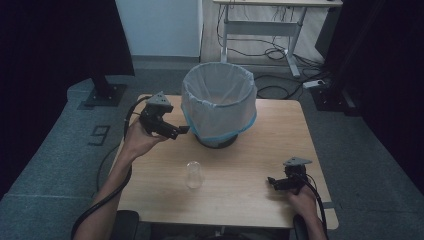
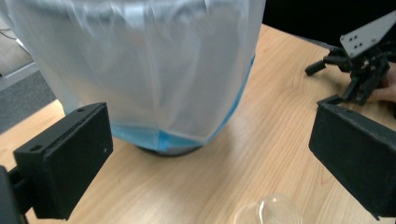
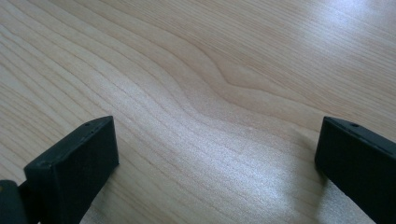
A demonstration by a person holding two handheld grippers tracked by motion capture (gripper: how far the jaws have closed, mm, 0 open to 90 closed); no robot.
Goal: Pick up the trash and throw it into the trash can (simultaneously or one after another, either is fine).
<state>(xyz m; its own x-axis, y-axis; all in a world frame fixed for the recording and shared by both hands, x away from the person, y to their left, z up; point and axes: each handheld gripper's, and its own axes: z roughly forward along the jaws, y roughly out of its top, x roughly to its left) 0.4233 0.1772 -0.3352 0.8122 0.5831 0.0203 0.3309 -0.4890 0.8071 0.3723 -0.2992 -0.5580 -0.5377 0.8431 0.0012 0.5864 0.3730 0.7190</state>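
Note:
A clear plastic cup (image 1: 194,175) lies on the wooden table (image 1: 250,150) near its middle front; its rim (image 2: 268,212) shows at the bottom of the left gripper view. A bin lined with a white bag (image 1: 218,102) stands at the table's back middle. My left gripper (image 1: 180,131) is held above the table just left of the bin, open and empty, with the bin's bag (image 2: 154,70) close ahead of it. My right gripper (image 1: 272,182) rests low at the front right, open over bare wood (image 3: 210,116), with nothing between its jaws.
The other hand's gripper (image 2: 357,65) shows at the far right of the left gripper view. Beyond the table lie grey carpet (image 1: 50,150), a black stand base (image 1: 104,94), floor cables (image 1: 272,90) and a desk frame (image 1: 260,27).

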